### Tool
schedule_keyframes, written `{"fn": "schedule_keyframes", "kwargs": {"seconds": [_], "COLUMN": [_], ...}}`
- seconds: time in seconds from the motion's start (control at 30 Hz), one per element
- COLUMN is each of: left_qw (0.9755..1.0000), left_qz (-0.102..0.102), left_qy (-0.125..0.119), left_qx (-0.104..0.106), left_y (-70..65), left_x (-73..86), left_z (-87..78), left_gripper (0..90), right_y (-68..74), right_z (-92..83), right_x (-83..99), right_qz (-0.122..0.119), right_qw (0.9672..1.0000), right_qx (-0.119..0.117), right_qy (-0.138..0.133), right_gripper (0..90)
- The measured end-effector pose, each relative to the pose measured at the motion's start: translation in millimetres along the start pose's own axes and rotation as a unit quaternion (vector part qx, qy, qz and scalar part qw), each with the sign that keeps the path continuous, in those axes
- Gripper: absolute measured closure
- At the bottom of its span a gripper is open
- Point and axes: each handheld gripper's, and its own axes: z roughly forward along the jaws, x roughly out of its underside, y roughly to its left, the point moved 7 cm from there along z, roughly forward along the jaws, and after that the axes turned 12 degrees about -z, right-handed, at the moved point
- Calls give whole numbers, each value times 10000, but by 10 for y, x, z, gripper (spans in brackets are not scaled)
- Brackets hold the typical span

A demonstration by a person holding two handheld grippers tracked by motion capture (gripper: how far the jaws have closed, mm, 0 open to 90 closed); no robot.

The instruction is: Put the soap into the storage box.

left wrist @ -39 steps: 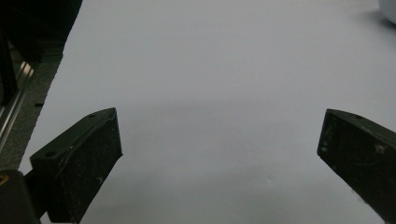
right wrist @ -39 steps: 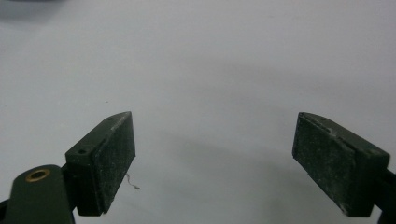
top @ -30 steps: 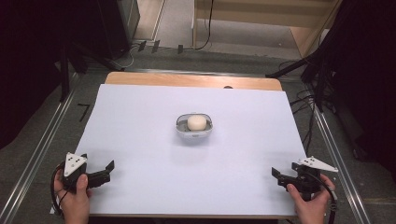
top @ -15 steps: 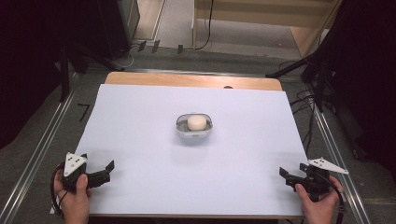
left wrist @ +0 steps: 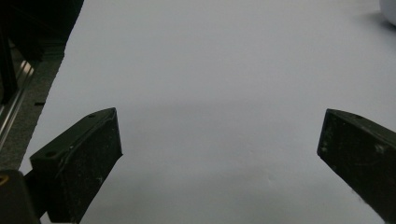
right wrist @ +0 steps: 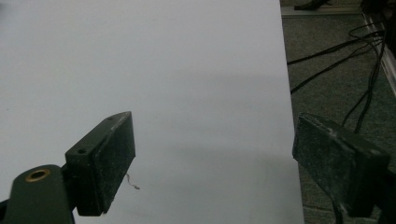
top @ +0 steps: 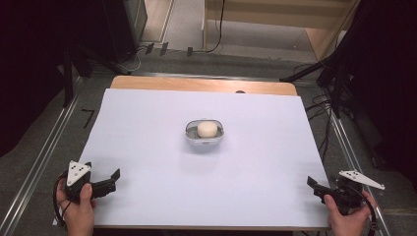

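Note:
A small clear bowl (top: 204, 140) stands in the middle of the white sheet (top: 147, 137), with a pale round lump (top: 207, 129) inside it. My left gripper (top: 104, 173) rests at the front left corner, held in a hand, its jaws pointing right. In the left gripper view it (left wrist: 219, 144) is open with only bare sheet between the jaws, and the bowl's edge (left wrist: 390, 9) shows at the top right. My right gripper (top: 314, 189) sits at the front right edge. In the right gripper view it (right wrist: 215, 144) is open, straddling the sheet's right edge.
Several black cables (right wrist: 336, 60) lie on the grey floor right of the table. Metal rails (top: 44, 152) run along both sides. A wooden strip of the table (top: 201, 85) shows beyond the sheet's far edge. Dark equipment stands at the back left.
My right gripper has drawn back to the right, from over the sheet to its front right edge. The left gripper and the bowl have not moved.

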Motion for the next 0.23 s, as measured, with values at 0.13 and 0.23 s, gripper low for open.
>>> {"fn": "schedule_keyframes", "kwargs": {"seconds": [0.13, 0.23], "left_qw": [10000, 10000], "left_qz": [-3, -15], "left_qy": [2, 28], "left_qx": [-10, -5], "left_y": [1, 4], "left_x": [0, 0], "left_z": [4, 5], "left_gripper": [4, 4], "right_y": [-13, -13], "right_z": [-7, 0], "right_x": [11, 16], "right_qz": [79, 6], "right_qw": [9999, 10000], "right_qx": [-60, -23], "right_qy": [-30, -20], "right_gripper": [138, 136]}}
